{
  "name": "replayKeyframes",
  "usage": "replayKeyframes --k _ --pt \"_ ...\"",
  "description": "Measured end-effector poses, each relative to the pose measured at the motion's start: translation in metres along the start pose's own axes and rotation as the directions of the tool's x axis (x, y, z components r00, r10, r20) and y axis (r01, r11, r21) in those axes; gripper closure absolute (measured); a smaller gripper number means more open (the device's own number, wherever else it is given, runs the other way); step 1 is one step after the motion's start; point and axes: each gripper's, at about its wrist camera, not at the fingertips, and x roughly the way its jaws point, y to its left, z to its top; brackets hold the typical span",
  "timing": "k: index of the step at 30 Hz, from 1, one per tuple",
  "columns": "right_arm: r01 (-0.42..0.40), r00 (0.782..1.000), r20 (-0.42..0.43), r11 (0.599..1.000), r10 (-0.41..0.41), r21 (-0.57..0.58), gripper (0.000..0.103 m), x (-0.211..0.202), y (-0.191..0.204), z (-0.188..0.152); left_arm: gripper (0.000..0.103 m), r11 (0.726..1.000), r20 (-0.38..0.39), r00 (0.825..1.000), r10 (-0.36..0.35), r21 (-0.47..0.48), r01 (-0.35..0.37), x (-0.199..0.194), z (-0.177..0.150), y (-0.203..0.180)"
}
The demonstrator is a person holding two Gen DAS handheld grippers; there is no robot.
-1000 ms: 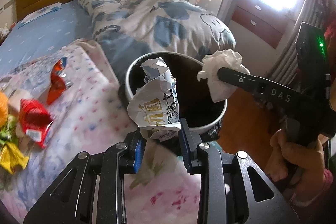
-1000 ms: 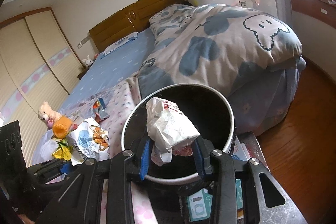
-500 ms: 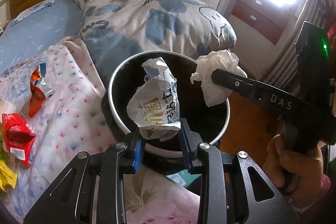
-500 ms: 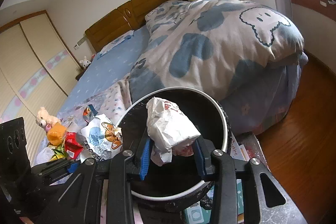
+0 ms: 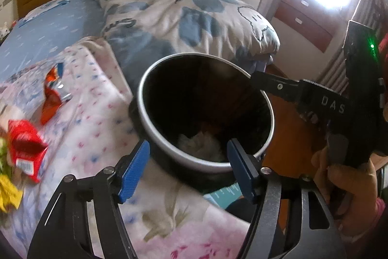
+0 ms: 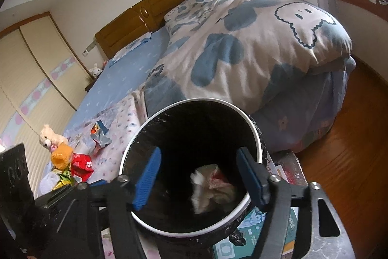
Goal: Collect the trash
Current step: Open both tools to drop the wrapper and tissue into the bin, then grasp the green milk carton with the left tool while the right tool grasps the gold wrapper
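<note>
- The depths of the trash bin (image 5: 145,98) are black in both my views; in my left view only a pale heap of crumpled paper (image 5: 201,146) shows at the bottom, too dim to sort piece from piece.
- In my right view the crumpled paper (image 6: 211,188) is blurred, white with a touch of red, and I cannot tell whether it rests on the bottom.
- My left tongs (image 5: 188,170) stand wide with nothing between the blue pads (image 5: 133,171); they hang just over the near rim of the bin, and the paper lies below and ahead of them, between the two pads.
- My right tongs (image 6: 206,177) are also spread wide and bare, both pads inside the bin's mouth, the paper below them and nearer the right-hand pad.
- From my left view, the right tongs' finger (image 5: 274,86) reaches over the far right rim; my right hand (image 5: 349,188) grips the handle, partly cut by the frame edge.
- Left of my left tongs, on the bed (image 5: 48,23), lie a red wrapper (image 5: 24,147), an orange foil wrapper (image 5: 52,98), and a yellow scrap (image 5: 7,191) cut off at the edge, all blurred.
- Beneath the bin, a light blue box (image 6: 252,237) is mostly hidden.
- A plush toy (image 6: 52,137) sits far left of my right tongs.
</note>
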Motion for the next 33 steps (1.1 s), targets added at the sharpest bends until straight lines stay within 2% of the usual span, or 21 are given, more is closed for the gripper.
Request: replayKeyframes --k 2,10,15,23,33 --pt "-0.003 1.0 0.006 1.0 0.003 0.005 0.033 -0.003 0.003 -0.003 0.033 1.0 0.008 1.0 0.007 -0.017 -0.007 -0.007 -0.008 0.006" --pt "-0.05 0.998 0.034 0.999 0.051 -0.015 0.014 -0.015 0.033 -0.024 0.031 0.995 0.05 0.996 0.067 -0.077 -0.063 -0.04 -0.042 0.034" --pt "-0.09 0.995 0.035 0.995 0.091 -0.041 0.013 -0.019 0.058 -0.041 0.03 0.987 0.064 0.993 0.095 -0.134 -0.086 -0.059 -0.061 0.057" --pt "-0.146 0.989 -0.014 0.986 0.145 -0.078 0.012 -0.01 0.097 -0.065 0.03 0.969 0.06 0.988 0.146 -0.212 -0.13 -0.081 -0.094 0.094" --pt "-0.21 0.977 -0.073 0.969 0.202 -0.132 0.012 0.006 0.147 -0.09 0.03 0.929 0.054 0.97 0.237 -0.306 -0.21 -0.11 -0.133 0.144"
